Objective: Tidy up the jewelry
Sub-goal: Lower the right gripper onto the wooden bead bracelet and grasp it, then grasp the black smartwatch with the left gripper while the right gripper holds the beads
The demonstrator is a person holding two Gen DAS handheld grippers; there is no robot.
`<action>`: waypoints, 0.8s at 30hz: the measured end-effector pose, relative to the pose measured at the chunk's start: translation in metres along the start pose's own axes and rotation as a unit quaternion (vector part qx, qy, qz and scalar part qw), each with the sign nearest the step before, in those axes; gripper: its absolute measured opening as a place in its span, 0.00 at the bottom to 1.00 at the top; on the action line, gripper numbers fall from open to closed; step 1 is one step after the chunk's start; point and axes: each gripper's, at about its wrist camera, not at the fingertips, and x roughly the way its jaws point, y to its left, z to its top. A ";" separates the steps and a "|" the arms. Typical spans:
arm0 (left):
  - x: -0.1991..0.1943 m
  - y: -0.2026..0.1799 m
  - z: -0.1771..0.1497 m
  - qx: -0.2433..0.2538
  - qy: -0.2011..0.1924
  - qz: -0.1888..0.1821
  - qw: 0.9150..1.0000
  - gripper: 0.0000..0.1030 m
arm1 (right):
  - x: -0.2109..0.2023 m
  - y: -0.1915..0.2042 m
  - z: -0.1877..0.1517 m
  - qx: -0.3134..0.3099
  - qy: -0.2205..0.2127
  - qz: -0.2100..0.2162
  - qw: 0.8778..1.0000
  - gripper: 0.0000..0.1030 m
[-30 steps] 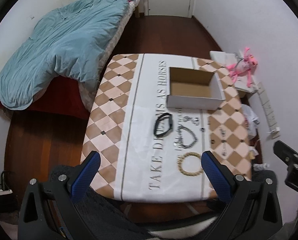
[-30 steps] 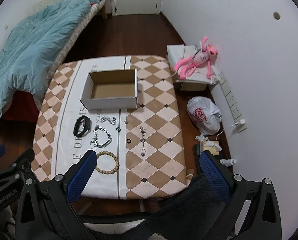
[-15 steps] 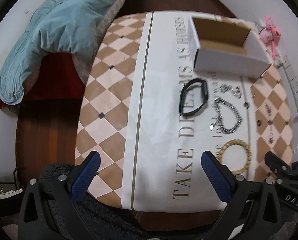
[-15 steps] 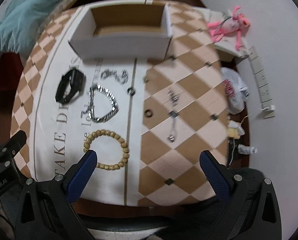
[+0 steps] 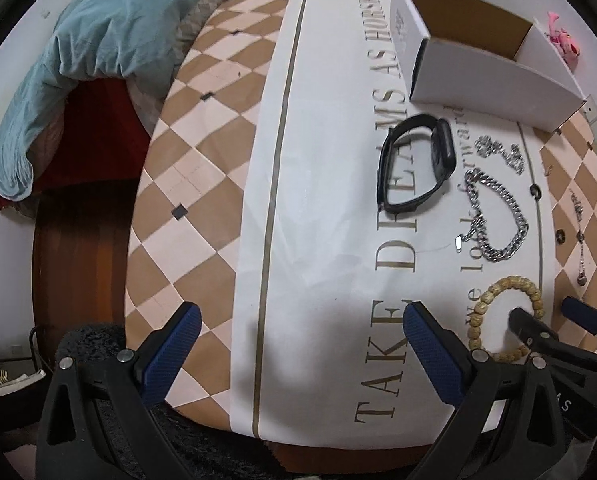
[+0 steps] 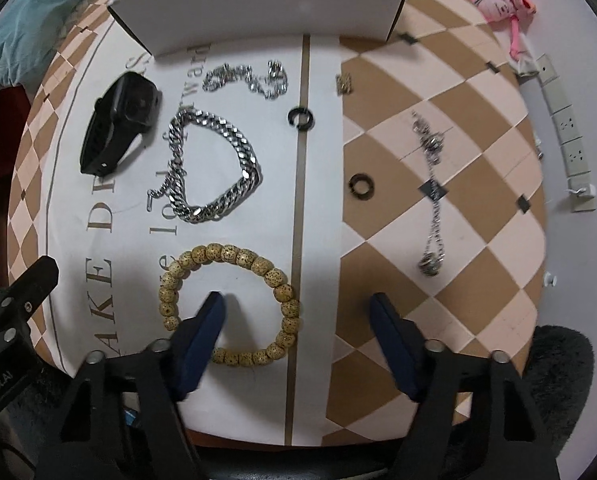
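A wooden bead bracelet (image 6: 234, 264) lies near the table's front edge; it also shows in the left wrist view (image 5: 498, 292). My right gripper (image 6: 298, 312) is open low over it, its left finger (image 6: 206, 320) inside the bead loop, its right finger outside. Behind lie a silver chain bracelet (image 6: 234, 140), a black watch (image 6: 118, 120), a thin silver chain (image 6: 250, 76), two dark rings (image 6: 300, 118) (image 6: 361, 186) and a pendant necklace (image 6: 432, 184). An open white box (image 6: 258, 4) stands at the back. My left gripper (image 5: 298, 320) is open and empty over the cloth.
The table is covered by a checked cloth (image 5: 202, 152) with printed lettering. A bed with a blue duvet (image 5: 98, 32) stands to the left. A pink toy (image 6: 506, 4) and a power strip (image 6: 566, 128) lie on the floor to the right.
Both grippers have moved forward and down toward the table. The right gripper has come down around the bead bracelet. The jewelry has not moved.
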 end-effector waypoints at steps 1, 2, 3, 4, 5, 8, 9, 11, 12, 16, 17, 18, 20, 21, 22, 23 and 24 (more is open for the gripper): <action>0.002 0.000 -0.001 -0.002 0.003 -0.001 1.000 1.00 | 0.001 0.002 0.000 -0.005 -0.003 -0.006 1.000 0.64; 0.004 0.000 -0.002 -0.003 0.005 -0.003 1.000 1.00 | 0.001 0.003 0.001 -0.008 -0.007 -0.010 1.000 0.60; 0.005 0.000 -0.002 -0.004 0.007 -0.003 1.000 1.00 | -0.001 0.005 0.001 -0.009 -0.013 -0.010 1.000 0.54; 0.007 0.000 -0.003 -0.004 0.008 -0.003 1.000 1.00 | -0.002 0.004 0.001 -0.010 -0.019 -0.010 1.000 0.51; 0.008 0.000 -0.003 -0.003 0.009 -0.003 1.000 1.00 | -0.003 0.003 0.001 -0.010 -0.026 -0.011 1.000 0.43; 0.010 0.000 -0.002 0.001 0.004 -0.001 1.000 1.00 | -0.002 0.003 0.001 -0.011 -0.034 -0.010 0.999 0.09; 0.009 -0.001 -0.001 0.002 0.002 0.001 1.000 1.00 | -0.005 0.001 0.001 -0.005 -0.033 -0.001 0.999 0.09; 0.006 0.000 0.001 0.004 -0.008 0.001 1.000 1.00 | -0.008 -0.004 0.001 0.010 -0.037 0.018 0.999 0.09; 0.003 0.000 0.003 0.006 -0.016 -0.001 1.000 1.00 | -0.013 -0.007 0.002 0.014 -0.042 0.021 0.999 0.09; -0.013 0.001 0.017 0.011 -0.050 -0.013 0.999 0.99 | -0.043 -0.028 0.015 0.044 -0.077 0.036 0.995 0.09; -0.016 0.001 0.022 0.012 -0.056 -0.019 0.998 0.99 | -0.051 -0.031 0.019 0.050 -0.088 0.035 0.994 0.09; -0.020 0.000 0.028 0.015 -0.063 -0.029 0.997 0.99 | -0.056 -0.032 0.024 0.054 -0.095 0.033 0.994 0.09; -0.025 -0.007 0.038 0.027 -0.078 -0.041 0.996 0.99 | -0.058 -0.044 0.041 0.057 -0.100 0.030 0.993 0.09; -0.026 -0.011 0.044 0.036 -0.085 -0.042 0.995 0.99 | -0.057 -0.046 0.047 0.057 -0.100 0.028 0.993 0.09; -0.028 -0.018 0.049 0.047 -0.093 -0.044 0.994 0.98 | -0.057 -0.053 0.056 0.057 -0.100 0.026 0.993 0.09; -0.028 -0.026 0.054 0.060 -0.099 -0.045 0.992 0.95 | -0.055 -0.053 0.060 0.057 -0.100 0.023 0.993 0.09; -0.026 -0.032 0.059 0.069 -0.100 -0.043 0.992 0.92 | -0.052 -0.053 0.064 0.056 -0.097 0.019 0.994 0.09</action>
